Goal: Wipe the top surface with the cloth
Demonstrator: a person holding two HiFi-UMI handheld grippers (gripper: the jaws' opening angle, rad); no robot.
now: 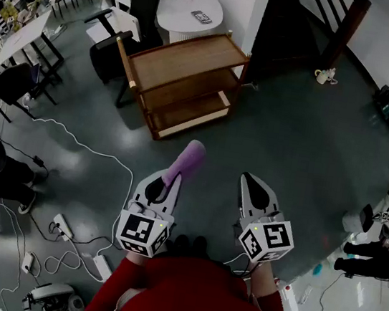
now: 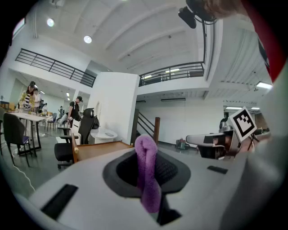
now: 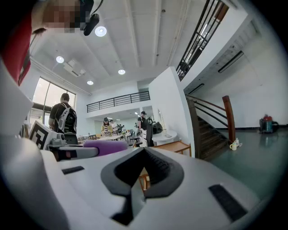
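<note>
left gripper: my left gripper [image 1: 173, 178] is clenched on the purple cloth [image 1: 188, 157], with the pads pressing it from both sides.
cloth: it is rolled into a thick fold and sticks out past my jaw tips toward the cart. in the left gripper view the cloth [image 2: 147, 173] stands upright between the dark pads and fills the gap.
right gripper: my right gripper [image 1: 251, 184] has its jaws closed together at the tips with nothing between them. in the right gripper view the right gripper [image 3: 143, 152] shows only a thin slit lower down, with some of the cart's wood seen through it.
cart: the wooden cart [image 1: 187, 107] stands on the grey floor [image 1: 305, 139] ahead of me and a little to my left. it is set at an angle, has three shelves, and is well apart from both grippers.
top surface: the top surface [image 1: 184, 57] is plain brown wood. the cloth is held in the air, well apart from it.
hands: i hold both grippers side by side in front of my red sleeves [image 1: 117, 284], and each marker cube [image 1: 142, 232] faces up toward my head.
beyond the cart: a white round table [image 1: 180, 8] has a small dark thing on it, and a black office chair [image 1: 107, 55] stands just beside the cart's left end.
on the floor: white cables [image 1: 80, 145] trail across on my left. a small white cup [image 1: 325, 76] sits near the foot of the dark stairs [image 1: 316, 17].
</note>
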